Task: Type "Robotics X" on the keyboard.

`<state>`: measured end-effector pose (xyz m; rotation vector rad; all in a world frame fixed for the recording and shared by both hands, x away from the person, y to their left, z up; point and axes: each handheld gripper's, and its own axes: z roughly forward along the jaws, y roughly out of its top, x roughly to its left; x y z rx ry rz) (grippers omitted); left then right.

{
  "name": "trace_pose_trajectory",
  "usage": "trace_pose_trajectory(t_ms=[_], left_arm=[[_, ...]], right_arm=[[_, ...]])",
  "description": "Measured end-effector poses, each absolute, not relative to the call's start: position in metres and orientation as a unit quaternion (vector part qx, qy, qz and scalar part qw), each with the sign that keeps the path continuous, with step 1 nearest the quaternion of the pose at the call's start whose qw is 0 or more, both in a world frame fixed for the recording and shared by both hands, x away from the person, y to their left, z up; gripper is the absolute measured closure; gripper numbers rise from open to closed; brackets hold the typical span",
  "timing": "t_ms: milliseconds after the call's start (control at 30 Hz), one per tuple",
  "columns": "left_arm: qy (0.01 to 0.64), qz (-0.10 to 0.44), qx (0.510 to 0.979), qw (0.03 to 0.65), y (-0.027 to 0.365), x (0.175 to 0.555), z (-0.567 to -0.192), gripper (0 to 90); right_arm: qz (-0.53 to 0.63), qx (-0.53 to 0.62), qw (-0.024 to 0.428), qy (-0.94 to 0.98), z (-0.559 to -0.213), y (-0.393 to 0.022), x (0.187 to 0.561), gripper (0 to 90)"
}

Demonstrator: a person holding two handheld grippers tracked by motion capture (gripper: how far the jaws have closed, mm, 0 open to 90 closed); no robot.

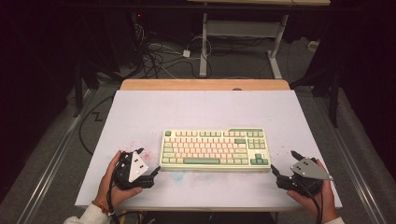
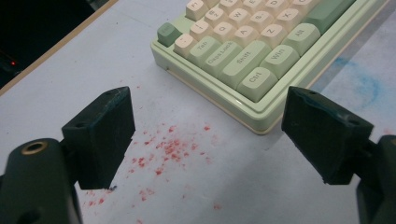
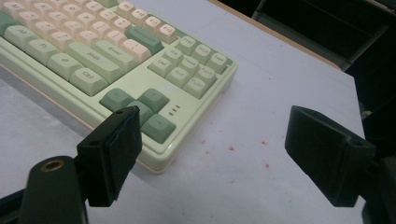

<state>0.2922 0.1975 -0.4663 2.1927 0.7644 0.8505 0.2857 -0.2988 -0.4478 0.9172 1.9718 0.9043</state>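
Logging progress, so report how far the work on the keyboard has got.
Done: both claws sit beside the keyboard, left claw near its Ctrl corner, right claw near the arrow keys. In hand: nothing; both claws are open and apart from it. Left: closing in and taking hold; the keyboard lies flat on the table.

Matt plastic keyboard (image 1: 215, 148) on smooth, red-stained white table (image 1: 196, 109).
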Motion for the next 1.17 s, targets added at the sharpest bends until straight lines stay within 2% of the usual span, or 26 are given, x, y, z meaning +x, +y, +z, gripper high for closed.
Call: trace_pose_trajectory(t_ms=[1167], left_arm=[[0.287,0.32,0.839,0.334,0.1935,0.2963,-0.4694,15.9]], right_arm=[[0.349,0.35,0.399,0.772,-0.4469,-0.2952,0.2833,17.9]])
